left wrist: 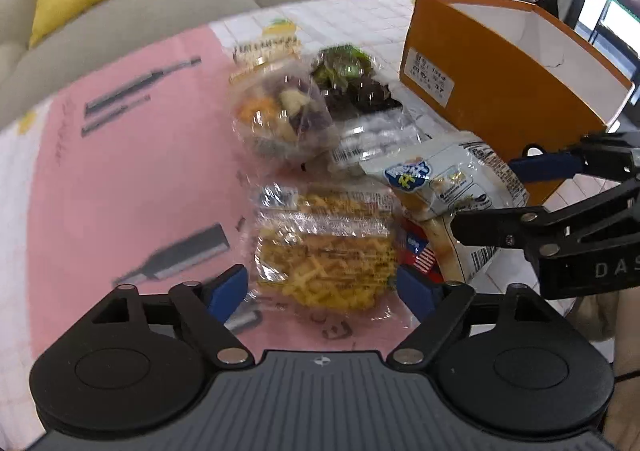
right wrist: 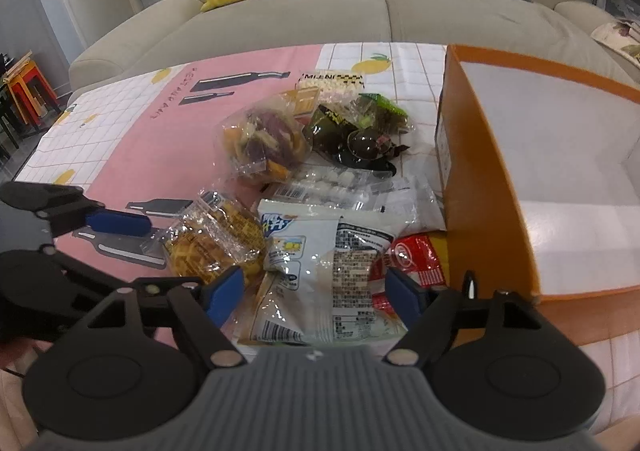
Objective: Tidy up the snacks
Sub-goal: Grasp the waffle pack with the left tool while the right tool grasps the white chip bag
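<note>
Both tools gape unloaded, left tool (left wrist: 320,287) straddling the yellow snack bag (left wrist: 324,251), right tool (right wrist: 316,297) over the white packet (right wrist: 320,271), whose slick overlapping film may slip

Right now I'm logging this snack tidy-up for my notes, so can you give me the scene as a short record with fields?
setting: patterned tablecloth on a table, sofa behind
container: orange box, open top, white inside, nothing visible in it
snacks: pile on the cloth beside the box
nearest left gripper: yellow cracker bag
nearest right gripper: white and blue packet, red packet next to it
left gripper: open, straddling the yellow cracker bag, not pressing it
right gripper: open over the white and blue packet
progress: no snack boxed yet
</note>
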A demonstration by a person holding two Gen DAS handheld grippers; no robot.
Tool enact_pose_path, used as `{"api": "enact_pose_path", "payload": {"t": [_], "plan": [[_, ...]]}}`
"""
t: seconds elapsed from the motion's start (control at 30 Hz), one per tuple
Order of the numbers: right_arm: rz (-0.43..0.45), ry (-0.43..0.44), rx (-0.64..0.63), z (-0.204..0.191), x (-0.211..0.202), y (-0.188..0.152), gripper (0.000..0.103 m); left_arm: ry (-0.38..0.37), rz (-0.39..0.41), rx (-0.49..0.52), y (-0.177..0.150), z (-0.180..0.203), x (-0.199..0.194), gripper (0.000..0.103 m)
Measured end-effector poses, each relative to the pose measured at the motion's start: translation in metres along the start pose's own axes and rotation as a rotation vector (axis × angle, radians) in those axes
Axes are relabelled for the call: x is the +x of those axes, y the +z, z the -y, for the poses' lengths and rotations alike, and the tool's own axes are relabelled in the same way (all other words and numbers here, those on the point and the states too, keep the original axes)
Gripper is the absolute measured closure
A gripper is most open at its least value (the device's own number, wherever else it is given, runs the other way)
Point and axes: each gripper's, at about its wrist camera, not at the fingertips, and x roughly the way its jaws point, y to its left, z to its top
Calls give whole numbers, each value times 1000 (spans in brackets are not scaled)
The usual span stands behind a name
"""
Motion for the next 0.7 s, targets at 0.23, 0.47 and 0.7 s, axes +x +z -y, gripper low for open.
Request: {"api": "enact_pose_path", "payload": {"t": [0.23,0.47,0.7], "plan": [[-28,26,41,6,6,-2,27,52,35,29,-3,5,8,0],[-43,42,69,9,11,-4,27,59,32,67,0,12,25,0],[-55,9,81,12,19,-1,37,79,10,9,0,13,38,0]]}}
